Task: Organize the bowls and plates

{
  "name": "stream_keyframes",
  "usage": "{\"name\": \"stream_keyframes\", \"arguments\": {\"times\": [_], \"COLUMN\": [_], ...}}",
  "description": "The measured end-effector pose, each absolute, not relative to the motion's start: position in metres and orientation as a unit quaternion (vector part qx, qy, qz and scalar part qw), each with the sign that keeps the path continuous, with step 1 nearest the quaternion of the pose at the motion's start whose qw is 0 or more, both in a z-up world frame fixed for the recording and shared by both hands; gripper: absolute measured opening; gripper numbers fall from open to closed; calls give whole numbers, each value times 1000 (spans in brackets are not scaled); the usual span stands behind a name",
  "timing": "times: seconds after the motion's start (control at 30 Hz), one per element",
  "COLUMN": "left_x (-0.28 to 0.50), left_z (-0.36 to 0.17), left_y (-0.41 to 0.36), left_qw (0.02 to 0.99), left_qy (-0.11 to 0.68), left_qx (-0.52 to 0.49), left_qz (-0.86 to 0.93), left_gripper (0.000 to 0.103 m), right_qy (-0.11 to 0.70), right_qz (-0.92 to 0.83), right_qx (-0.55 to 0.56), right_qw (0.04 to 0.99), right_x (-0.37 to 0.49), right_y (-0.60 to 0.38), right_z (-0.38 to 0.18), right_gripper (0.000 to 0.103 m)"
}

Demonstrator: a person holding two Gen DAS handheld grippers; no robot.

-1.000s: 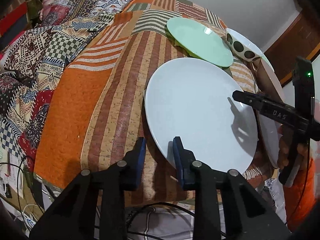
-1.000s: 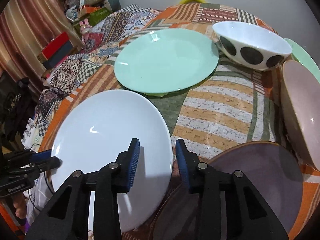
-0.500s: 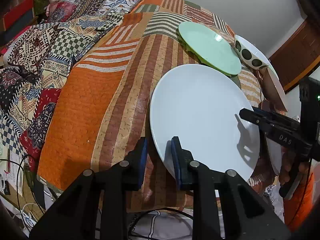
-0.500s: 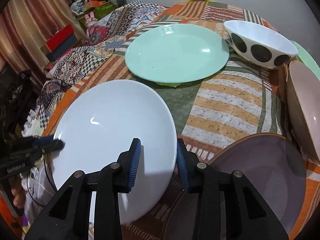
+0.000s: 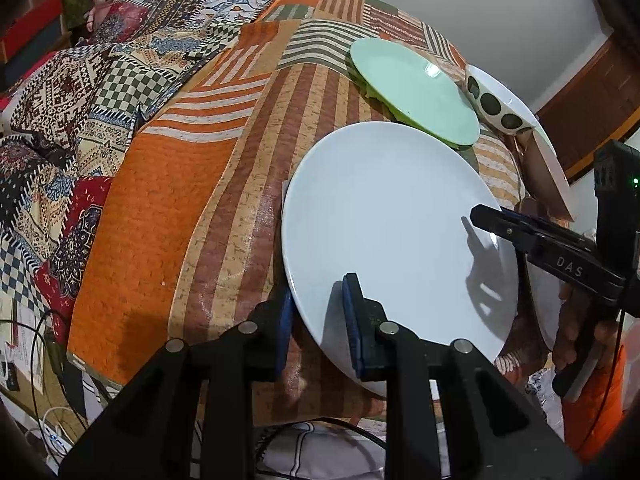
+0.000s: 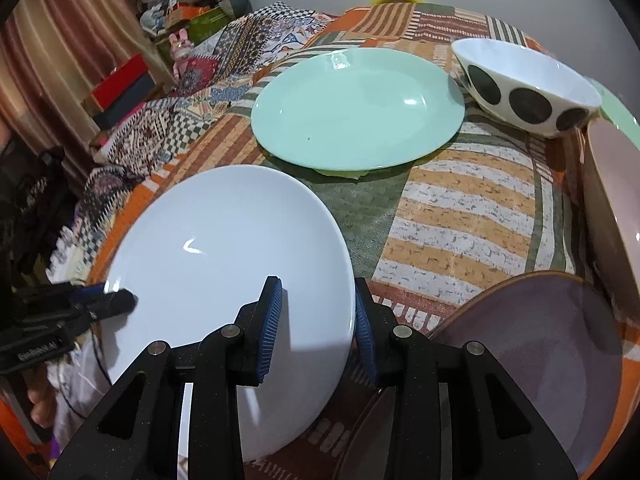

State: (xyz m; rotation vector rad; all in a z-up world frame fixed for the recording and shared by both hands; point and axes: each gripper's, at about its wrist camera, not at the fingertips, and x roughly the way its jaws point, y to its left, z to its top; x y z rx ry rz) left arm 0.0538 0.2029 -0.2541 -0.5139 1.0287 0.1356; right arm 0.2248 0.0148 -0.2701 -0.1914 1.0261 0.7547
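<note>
Two grippers' jaws straddle opposite rims of the white plate [image 5: 392, 232].

A table [image 6: 460, 216] under a striped patchwork cloth [image 5: 224, 184] carries a white plate [image 6: 224, 248] at its near edge, a green plate [image 6: 356, 108] toward the far edge, a spotted bowl [image 6: 528, 84] beside it, and two brownish dishes [image 6: 532, 344] at the right edge.

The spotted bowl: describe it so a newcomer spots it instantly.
Start on the striped patchwork cloth and go to the mint-green plate at its far end. Just right of it sits the spotted bowl, the only white dish with big black dots.
</note>
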Motion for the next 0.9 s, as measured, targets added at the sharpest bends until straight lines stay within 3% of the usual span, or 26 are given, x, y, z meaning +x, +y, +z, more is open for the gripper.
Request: {"name": "stream_keyframes", "arguments": {"times": [0.9], "left_x": [51], "left_z": [-185], "left_y": [170], "left_qw": [877], "left_qy": [429], "left_qx": [-210], "left_qz": [58], "left_gripper": [24], "right_qy": [427], "right_qz": [337], "right_qx": [-53], "right_qw": [837], "right_x": [199], "right_y": [-26], "right_z": [-227], "right_gripper": [32]}}
